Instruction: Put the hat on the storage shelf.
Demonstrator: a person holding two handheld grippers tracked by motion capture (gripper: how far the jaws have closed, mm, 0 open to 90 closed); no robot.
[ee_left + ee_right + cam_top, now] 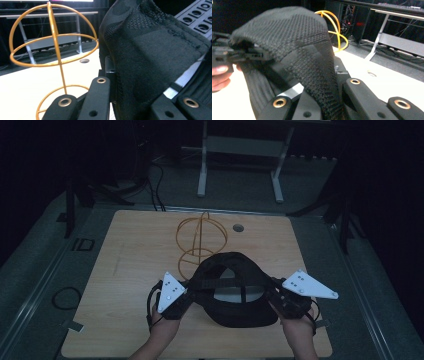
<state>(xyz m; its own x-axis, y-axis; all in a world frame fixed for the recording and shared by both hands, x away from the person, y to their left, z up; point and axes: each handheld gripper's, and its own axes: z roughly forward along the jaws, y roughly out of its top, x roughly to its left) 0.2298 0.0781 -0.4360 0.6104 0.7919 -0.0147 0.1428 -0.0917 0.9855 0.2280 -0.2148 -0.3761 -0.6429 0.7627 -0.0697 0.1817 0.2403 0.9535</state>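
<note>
A black knitted cap (231, 290) hangs between my two grippers above the near part of the wooden table (130, 250), its opening turned up. My left gripper (186, 296) is shut on the cap's left edge, and in the left gripper view the fabric (150, 57) is pinched between the jaws. My right gripper (274, 296) is shut on the right edge; the cap (294, 45) drapes over its jaws. An orange wire hat stand (201, 240) rises upright just behind the cap, its globe top (53, 35) empty.
A round cable hole (238, 227) sits in the table's far right part. Beyond the table stands a white metal frame (240, 160). Cables lie on the dark floor at the left (65, 297). A person's hand (220, 75) holds the other gripper.
</note>
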